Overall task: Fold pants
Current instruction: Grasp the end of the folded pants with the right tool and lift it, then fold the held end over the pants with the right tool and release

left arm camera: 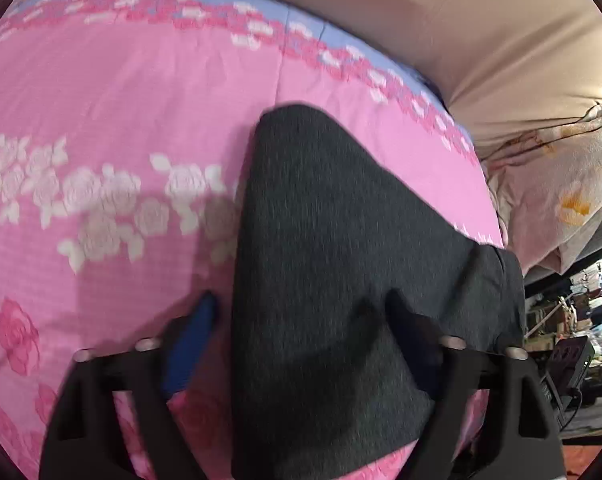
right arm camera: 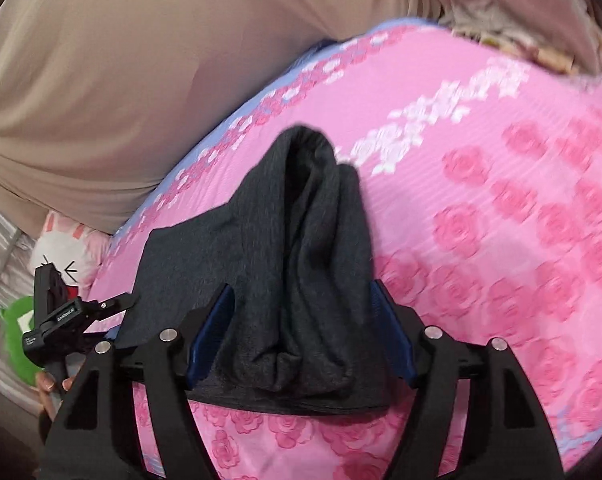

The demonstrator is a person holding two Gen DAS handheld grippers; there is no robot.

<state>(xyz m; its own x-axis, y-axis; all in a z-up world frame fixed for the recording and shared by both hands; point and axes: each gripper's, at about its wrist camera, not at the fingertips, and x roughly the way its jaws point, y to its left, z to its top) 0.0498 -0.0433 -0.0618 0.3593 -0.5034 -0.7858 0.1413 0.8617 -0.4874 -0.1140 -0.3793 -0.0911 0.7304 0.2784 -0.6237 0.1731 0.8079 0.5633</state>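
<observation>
The dark grey pants (left arm camera: 325,240) lie on a pink flowered bedspread (left arm camera: 101,100). In the left wrist view they reach away from my left gripper (left arm camera: 301,320), whose blue-padded fingers (left arm camera: 193,336) stand wide apart with the cloth lying between them. In the right wrist view the pants (right arm camera: 301,260) are bunched in folds between the open fingers of my right gripper (right arm camera: 301,312). The left gripper's body (right arm camera: 57,316) shows at the left, held by a hand.
A tan sheet (left arm camera: 461,40) covers the area beyond the bedspread's blue edge. A floral pillow (left arm camera: 561,184) lies at the right in the left wrist view. A white bunny plush (right arm camera: 65,248) and a green item (right arm camera: 17,332) sit off the bed's left side.
</observation>
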